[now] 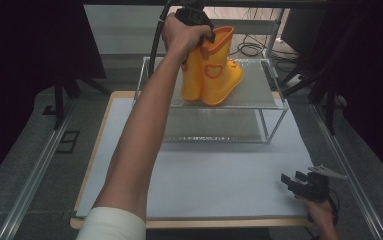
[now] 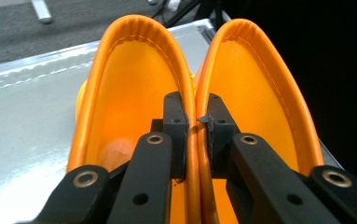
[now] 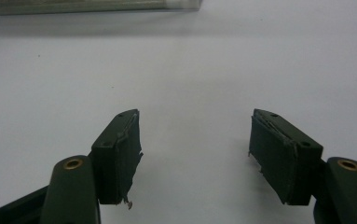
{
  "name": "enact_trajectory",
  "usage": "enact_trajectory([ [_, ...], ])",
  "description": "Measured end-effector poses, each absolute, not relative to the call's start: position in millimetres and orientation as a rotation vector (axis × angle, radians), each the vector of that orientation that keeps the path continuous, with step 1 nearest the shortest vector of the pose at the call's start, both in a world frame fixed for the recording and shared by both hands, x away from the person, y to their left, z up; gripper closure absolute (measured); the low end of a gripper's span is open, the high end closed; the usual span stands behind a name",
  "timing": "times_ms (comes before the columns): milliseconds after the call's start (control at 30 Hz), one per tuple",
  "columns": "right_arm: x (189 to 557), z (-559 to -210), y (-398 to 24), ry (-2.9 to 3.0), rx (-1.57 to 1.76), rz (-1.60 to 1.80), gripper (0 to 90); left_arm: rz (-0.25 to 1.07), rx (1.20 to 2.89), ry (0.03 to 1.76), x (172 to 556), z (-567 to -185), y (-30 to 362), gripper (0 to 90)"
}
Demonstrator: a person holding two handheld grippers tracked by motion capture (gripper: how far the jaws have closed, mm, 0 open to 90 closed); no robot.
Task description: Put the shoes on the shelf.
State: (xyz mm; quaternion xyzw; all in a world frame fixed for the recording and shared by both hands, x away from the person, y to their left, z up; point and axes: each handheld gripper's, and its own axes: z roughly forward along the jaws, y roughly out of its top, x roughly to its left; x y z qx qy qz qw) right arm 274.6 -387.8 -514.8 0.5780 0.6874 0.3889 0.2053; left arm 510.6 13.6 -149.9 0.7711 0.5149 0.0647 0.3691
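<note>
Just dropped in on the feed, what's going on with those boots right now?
The left gripper is shut on the pair of orange rubber boots, pinching the two touching inner rims together, one jaw inside each boot. The boots stand on the top shelf of the metal rack. The right gripper is open, empty, over the white tabletop.

The high view looks forward and down from above my side, taking in the whole white rectangular tabletop [image 1: 219, 175] and the two-tier clear-framed metal shelf [image 1: 251, 95] at upper centre. My left gripper view sits very close, looking along its black jaws down into the pair of glossy orange rubber boots [image 2: 134, 93], which the high view shares at top centre [image 1: 214, 70]. My right gripper view [image 3: 195, 149] hovers low over the tabletop [image 3: 190, 65], facing the shelf's base at its upper edge
</note>
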Motion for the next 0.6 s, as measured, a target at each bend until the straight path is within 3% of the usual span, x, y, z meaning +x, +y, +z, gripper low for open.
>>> enact_trajectory([
  [500, 274, -516, -388, 1.927, 1.602, 1.066, 33.7, 0.233, 1.880, 1.462, 526, -178, 22, 81.4],
  [600, 275, -516, -387, 1.925, 1.604, 1.067, 33.7, 0.239, 1.873, 1.460, 525, -178, 22, 73.5],
])
